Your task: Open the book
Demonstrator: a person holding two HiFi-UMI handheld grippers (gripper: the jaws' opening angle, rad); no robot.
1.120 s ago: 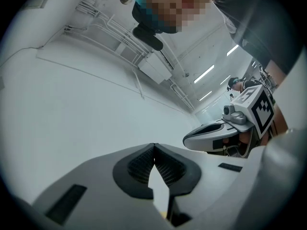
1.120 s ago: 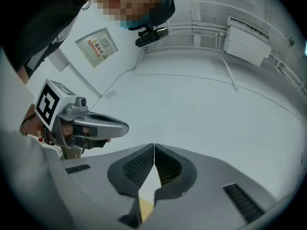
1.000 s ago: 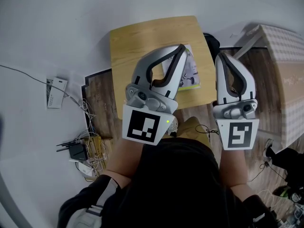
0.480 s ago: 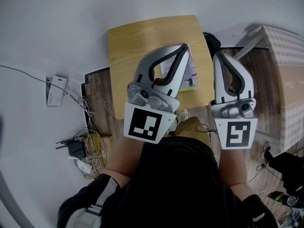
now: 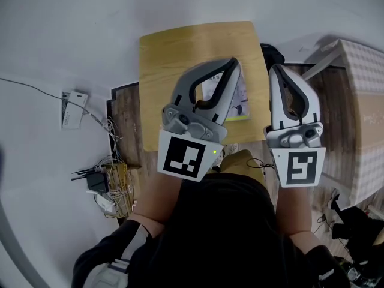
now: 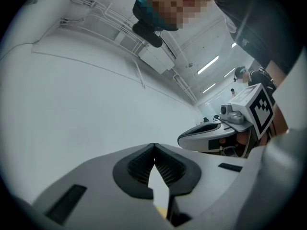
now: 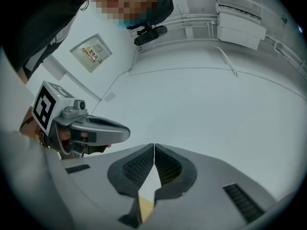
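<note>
Holding my left gripper (image 5: pixel 233 63) and right gripper (image 5: pixel 278 71) with jaws pressed together on nothing above the desk (image 5: pixel 174 53), I should spread one pair before lowering to the book (image 5: pixel 242 98) toward its near right corner, catching only the cover.

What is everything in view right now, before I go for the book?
table: one, light wood, head view top centre.
book: one, pale cover, on the table, partly covered.
white box: one, floor left.
cables: tangle, mixed colours, floor lower left.
checked furniture: one, pale, right edge.
person: one, black top, head view bottom.
left gripper: grey, shut, empty.
right gripper: grey, shut, empty, beside the left.
</note>
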